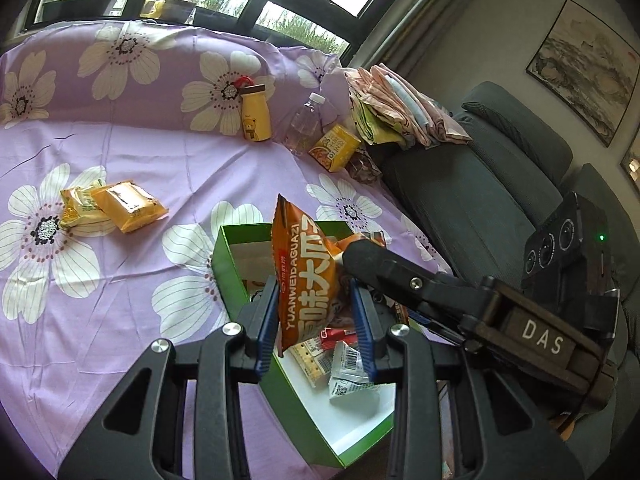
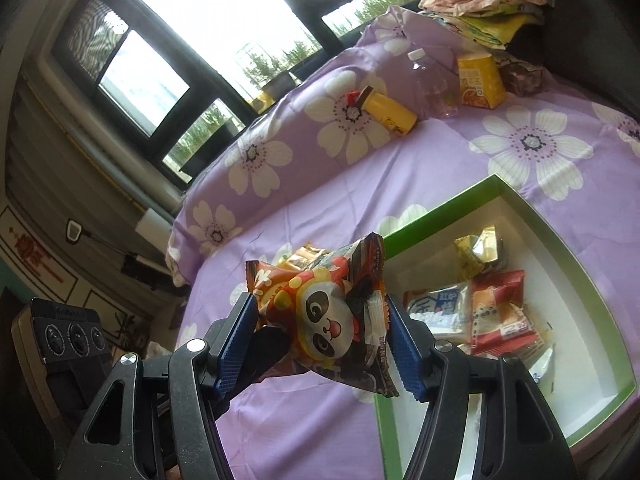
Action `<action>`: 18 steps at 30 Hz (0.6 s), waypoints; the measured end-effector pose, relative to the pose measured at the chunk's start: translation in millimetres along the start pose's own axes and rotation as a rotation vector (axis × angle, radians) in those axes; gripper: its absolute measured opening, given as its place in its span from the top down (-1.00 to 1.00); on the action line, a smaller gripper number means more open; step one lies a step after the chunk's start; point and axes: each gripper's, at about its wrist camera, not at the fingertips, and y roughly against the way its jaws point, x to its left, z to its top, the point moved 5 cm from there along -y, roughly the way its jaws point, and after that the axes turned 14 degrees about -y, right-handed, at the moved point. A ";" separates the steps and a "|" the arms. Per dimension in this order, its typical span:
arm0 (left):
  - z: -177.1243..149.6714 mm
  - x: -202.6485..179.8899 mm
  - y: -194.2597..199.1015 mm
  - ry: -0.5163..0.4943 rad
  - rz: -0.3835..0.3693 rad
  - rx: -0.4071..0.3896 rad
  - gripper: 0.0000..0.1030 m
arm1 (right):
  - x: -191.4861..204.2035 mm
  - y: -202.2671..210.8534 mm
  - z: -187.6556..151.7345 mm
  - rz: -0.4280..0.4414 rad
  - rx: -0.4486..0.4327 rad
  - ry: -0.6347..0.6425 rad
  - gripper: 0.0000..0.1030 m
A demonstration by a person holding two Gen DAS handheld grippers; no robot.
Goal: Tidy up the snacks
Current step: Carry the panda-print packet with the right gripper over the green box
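Observation:
A green box with a white inside (image 1: 228, 264) (image 2: 440, 196) lies on the purple flowered sheet and holds several snack packets. My left gripper (image 1: 316, 320) is shut on an orange sunflower-seed bag (image 1: 304, 272) and holds it upright over the box. My right gripper (image 2: 322, 332) is shut on a red panda snack bag (image 2: 332, 312), held above the sheet just left of the box. The right gripper's arm (image 1: 440, 292) reaches in beside the orange bag in the left wrist view.
Two yellow snack packets (image 1: 116, 204) lie on the sheet to the left. A yellow bear bottle (image 1: 256, 114), a clear water bottle (image 1: 306, 124) and a yellow carton (image 1: 334, 148) sit at the back. Folded cloths (image 1: 400, 108) rest on a grey sofa (image 1: 460, 192).

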 end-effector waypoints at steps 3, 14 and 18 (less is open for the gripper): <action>-0.1 -3.3 -10.9 -0.003 -0.004 0.017 0.37 | -13.8 -1.1 5.9 0.004 0.011 -0.032 -0.28; -7.0 -9.9 -51.5 0.021 -0.025 0.082 0.37 | -53.6 -10.8 18.9 -0.032 0.045 -0.116 -0.28; -11.0 -9.4 -61.5 0.027 -0.024 0.098 0.37 | -63.2 -16.1 21.5 -0.052 0.060 -0.144 -0.28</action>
